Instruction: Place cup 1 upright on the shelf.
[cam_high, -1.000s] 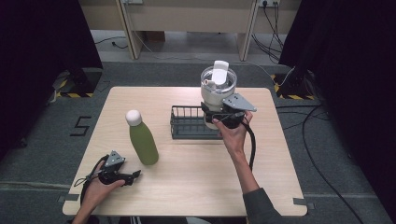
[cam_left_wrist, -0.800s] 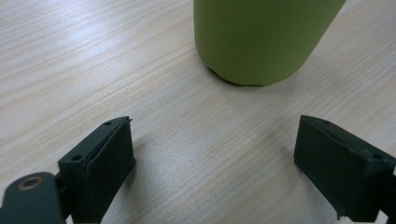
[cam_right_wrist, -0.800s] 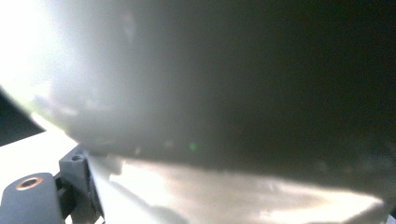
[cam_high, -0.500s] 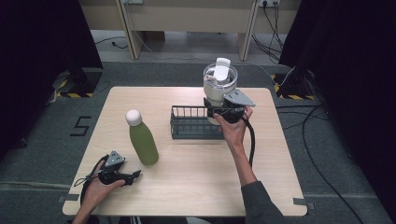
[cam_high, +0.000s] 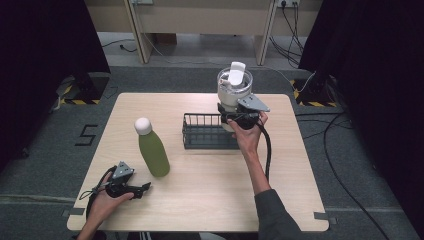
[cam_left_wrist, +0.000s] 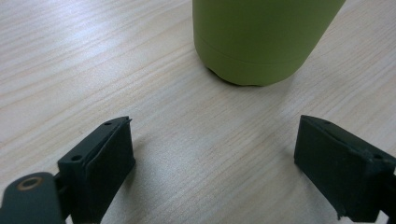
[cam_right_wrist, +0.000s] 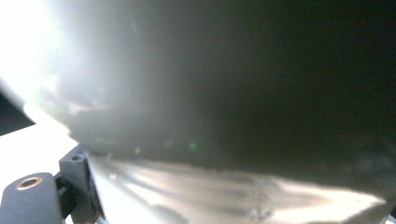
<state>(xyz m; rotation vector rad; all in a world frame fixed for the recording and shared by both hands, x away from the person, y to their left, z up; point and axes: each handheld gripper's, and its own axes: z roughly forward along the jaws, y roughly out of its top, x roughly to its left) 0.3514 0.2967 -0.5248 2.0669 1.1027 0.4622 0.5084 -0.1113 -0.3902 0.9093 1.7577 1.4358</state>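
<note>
From the high view, the right gripper (cam_high: 231, 119) is at the far right part of the bench (cam_high: 300, 165), closed around the lower body of a clear jug (cam_high: 233, 92) with a white lid. The jug is upright, at the right end of a black wire rack (cam_high: 205, 135) that sits near the middle of the far half of the bench; whether its base rests on the bench, sits in the rack or is lifted cannot be told. A green bottle (cam_high: 152, 152) with a white cap stands upright left of the rack, well apart from it. The left gripper (cam_high: 142, 188) lies low near the near left corner of the bench, held in the person's hand, with the bottle just beyond it.

In the left gripper view, the two black jaws stand wide apart with bare wood between them and hold nothing. The rounded base of the green bottle (cam_left_wrist: 261, 42) stands on the bench ahead of them, not touching either jaw.

In the right gripper view, the jug (cam_right_wrist: 224, 102) presses right up to the camera as a blurred, dark and bright surface, and one jaw shows at the lower left against it.
</note>
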